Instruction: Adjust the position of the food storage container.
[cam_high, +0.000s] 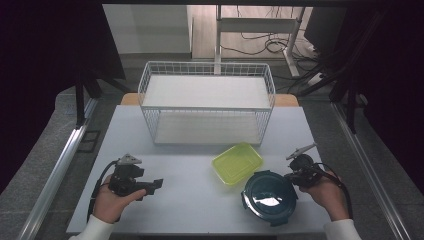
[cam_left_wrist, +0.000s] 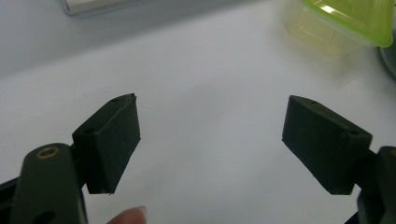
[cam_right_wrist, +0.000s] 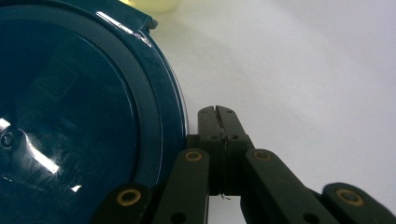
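Your right gripper (cam_high: 292, 176) sits at the right edge of the blue round container (cam_high: 269, 196), near the table's (cam_high: 190, 200) front right. In the right gripper view its jaws are pressed flat together with nothing between them, tips (cam_right_wrist: 218, 114) just beside the container's (cam_right_wrist: 70, 116) dark lid rim; whether they touch the rim you cannot tell. Your left gripper (cam_high: 156, 184) rests in your hand (cam_high: 112, 202) at front left, well apart from both containers. In the left gripper view its jaws stand wide, empty, bare table between the pads (cam_left_wrist: 114, 140). The yellow-green box (cam_high: 237, 163) lies just behind the blue container, near the table's middle. The white wire basket (cam_high: 207, 102) stands at the back, empty
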